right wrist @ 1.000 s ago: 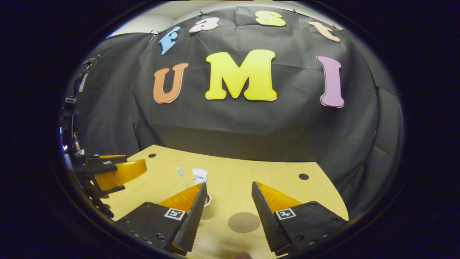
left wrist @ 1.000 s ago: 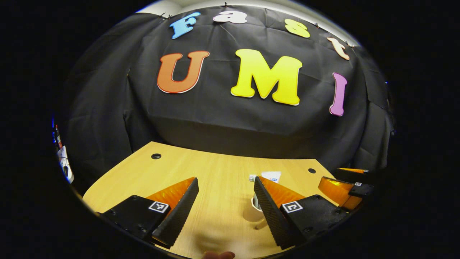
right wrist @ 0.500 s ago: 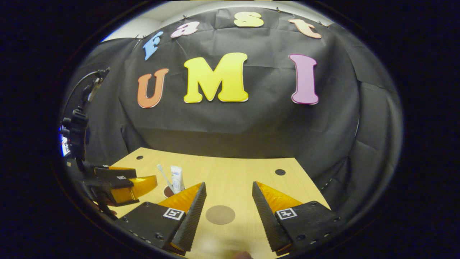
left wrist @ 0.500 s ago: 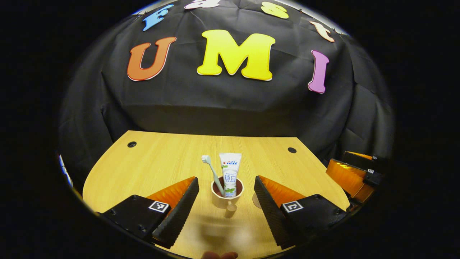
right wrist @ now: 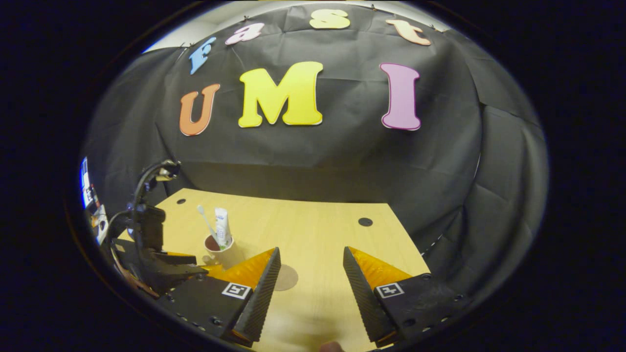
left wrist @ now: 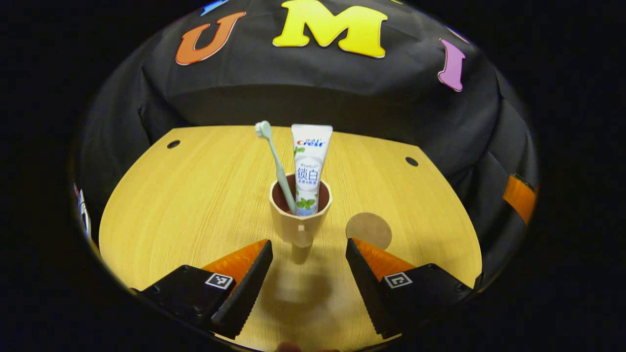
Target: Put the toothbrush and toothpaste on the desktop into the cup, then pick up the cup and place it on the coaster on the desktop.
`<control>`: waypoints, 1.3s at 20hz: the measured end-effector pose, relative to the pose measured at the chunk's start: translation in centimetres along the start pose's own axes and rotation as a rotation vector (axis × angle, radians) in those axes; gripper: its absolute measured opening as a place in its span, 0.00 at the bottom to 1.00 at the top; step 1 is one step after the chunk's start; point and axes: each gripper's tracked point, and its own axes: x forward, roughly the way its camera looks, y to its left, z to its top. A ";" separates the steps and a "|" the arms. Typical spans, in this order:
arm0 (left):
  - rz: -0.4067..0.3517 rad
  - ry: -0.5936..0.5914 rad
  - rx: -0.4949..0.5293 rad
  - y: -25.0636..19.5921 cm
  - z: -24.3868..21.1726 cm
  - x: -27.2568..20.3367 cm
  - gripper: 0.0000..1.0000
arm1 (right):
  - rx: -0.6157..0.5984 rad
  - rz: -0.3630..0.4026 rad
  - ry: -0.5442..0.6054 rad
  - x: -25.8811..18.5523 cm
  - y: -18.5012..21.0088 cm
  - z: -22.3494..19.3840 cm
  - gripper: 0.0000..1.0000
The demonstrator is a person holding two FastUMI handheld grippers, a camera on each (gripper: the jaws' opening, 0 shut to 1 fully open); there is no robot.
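Two table holes (left wrist: 173, 144), coaster (left wrist: 368, 230) just beside cup (left wrist: 299, 217), nothing between.

Cup (left wrist: 299, 217) squarely ahead, coaster (left wrist: 368, 230) just beside; bare desktop (left wrist: 186, 205) all around.

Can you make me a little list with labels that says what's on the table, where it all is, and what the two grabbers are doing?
cup: beige plastic cup with a front handle, standing on the wooden desktop
toothbrush: pale green toothbrush, standing in the cup, leaning left
toothpaste: white toothpaste tube, upright in the cup
coaster: round brown coaster, flat on the desktop, right of the cup, nothing on it
left gripper: open, just in front of the cup, not touching
right gripper: open, holding nothing
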 end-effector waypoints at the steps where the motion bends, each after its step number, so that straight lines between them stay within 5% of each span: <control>1: 0.006 0.028 0.005 0.2 -0.1 0.5 0.94 | 0.014 -0.001 0.007 0.1 -0.3 -0.1 0.78; 7: 0.024 0.184 0.034 0.6 -0.8 3.0 0.79 | 0.078 -0.017 0.035 0.9 -1.9 0.0 0.77; 16: 0.047 0.290 0.033 0.8 0.2 3.4 0.31 | 0.129 -0.056 0.063 1.5 -4.2 -0.5 0.77; 26: 0.037 0.272 0.013 -0.1 5.7 1.6 0.17 | 0.136 -0.059 0.090 0.9 -5.1 -1.9 0.77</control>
